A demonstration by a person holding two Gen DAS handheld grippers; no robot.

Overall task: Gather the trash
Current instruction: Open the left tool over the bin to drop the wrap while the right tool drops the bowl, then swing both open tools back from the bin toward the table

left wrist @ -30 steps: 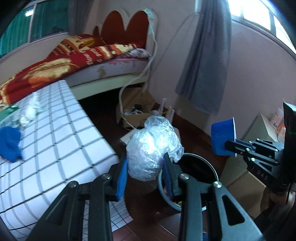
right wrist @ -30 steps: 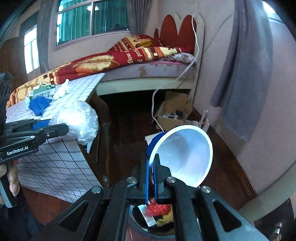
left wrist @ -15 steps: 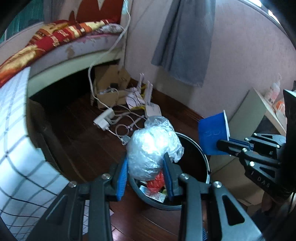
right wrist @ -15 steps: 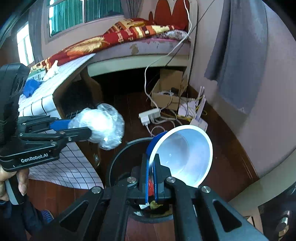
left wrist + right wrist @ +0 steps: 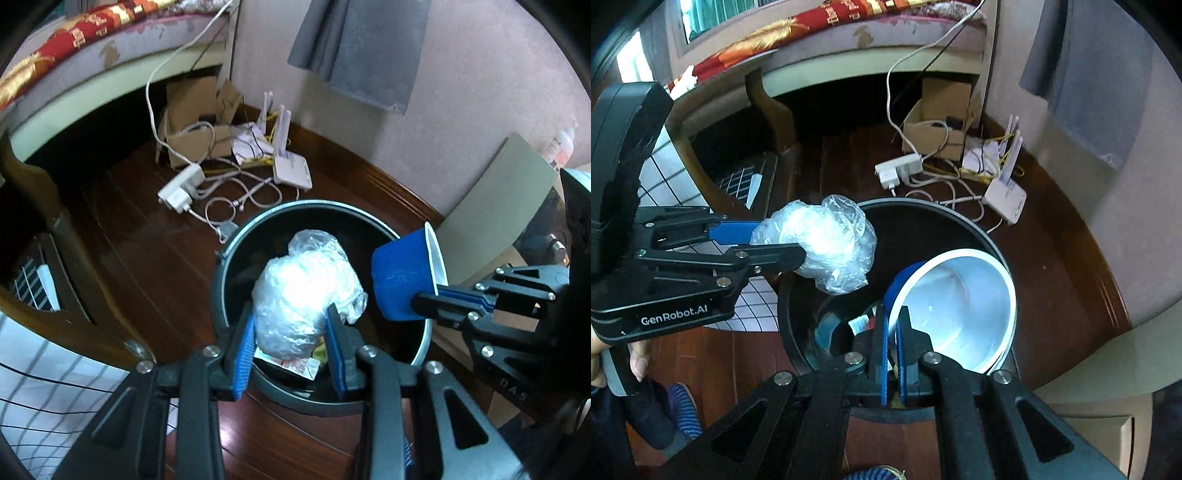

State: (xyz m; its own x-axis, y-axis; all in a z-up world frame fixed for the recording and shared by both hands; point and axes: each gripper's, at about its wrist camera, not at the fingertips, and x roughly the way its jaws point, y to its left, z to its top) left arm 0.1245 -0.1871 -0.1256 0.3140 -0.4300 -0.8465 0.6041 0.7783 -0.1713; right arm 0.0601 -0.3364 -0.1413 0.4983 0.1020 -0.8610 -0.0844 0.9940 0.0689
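At the bottom of the left wrist view, the left gripper (image 5: pixel 291 339) stood partly closed, its blue pads (image 5: pixel 243 350) pressed on either side of a crumpled clear plastic bag (image 5: pixel 303 291). The bag hung over the mouth of the round black bin (image 5: pixel 236 247), which filled the middle of the frame and already held scraps of wrapper at its bottom. At the right of that view, the right gripper (image 5: pixel 436 299) was fully closed on the thin rim of a blue paper cup (image 5: pixel 402 277), which lay tilted above the bin's right edge. In the right wrist view the cup (image 5: pixel 960 310) showed its white inside at lower centre, and the bag (image 5: pixel 823 243) sat at centre left, beside the bin's near rim (image 5: pixel 979 229).

Judged step: dropping both items. To do it well, each piece should be brought inward, clear of the rim, before the jaws part; the light bag may cling to a pad.

Beyond, at upper centre, lay a power strip (image 5: pixel 181 188), cables, a router (image 5: pixel 291 170) and a cardboard box (image 5: pixel 195 136).
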